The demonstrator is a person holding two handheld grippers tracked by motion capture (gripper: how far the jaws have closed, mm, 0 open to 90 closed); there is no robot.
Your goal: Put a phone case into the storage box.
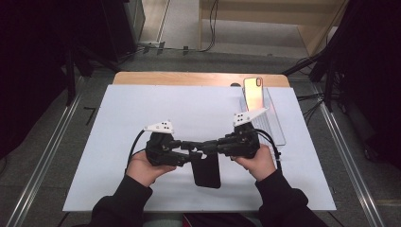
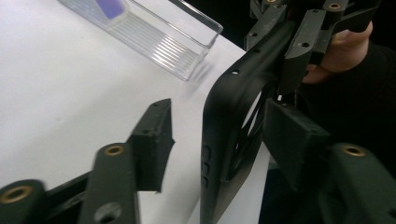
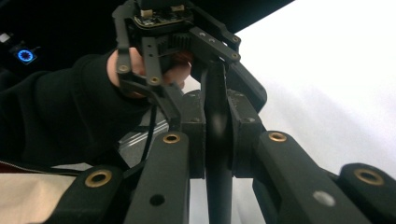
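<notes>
So we had the black soft-plastic phone case (image 1: 206,170) held up between the two tools, just above the white sheet covering the tabletop (image 1: 118,142), down near our edge of it. The right hand-held gripper (image 1: 211,146) was clamped tight on the case: in the right gripper view its two pads were squeezed flat against either side of the thin edge-on wall (image 3: 217,140). The left hand-held gripper (image 1: 189,145) had its jaws spread apart, one pad (image 2: 156,140) hanging free over the sheet and the other (image 2: 292,140) sitting right by the camera cutout side of the case, so we'd say it was straddling the rim but not gripping yet. Our take on doing this bit well: keep the right one locked and steady so the case doesn't twist, then close the left squarely on the rim, not on the cutout, since a floppy case like this probably bends and slips if you pinch a thin strip. The phone with the shiny peach-coloured back (image 1: 253,92) was standing propped in the clear ribbed acrylic tray (image 1: 276,130) at the far right, well apart from the case, so presumably that's where the case was headed. Pose-wise, both forearms came in from the bottom in dark sleeves, hands wrapped round the tool bodies, with the two grippers pointed inward at each other, nearly tip to tip, over the top of the case.
</notes>
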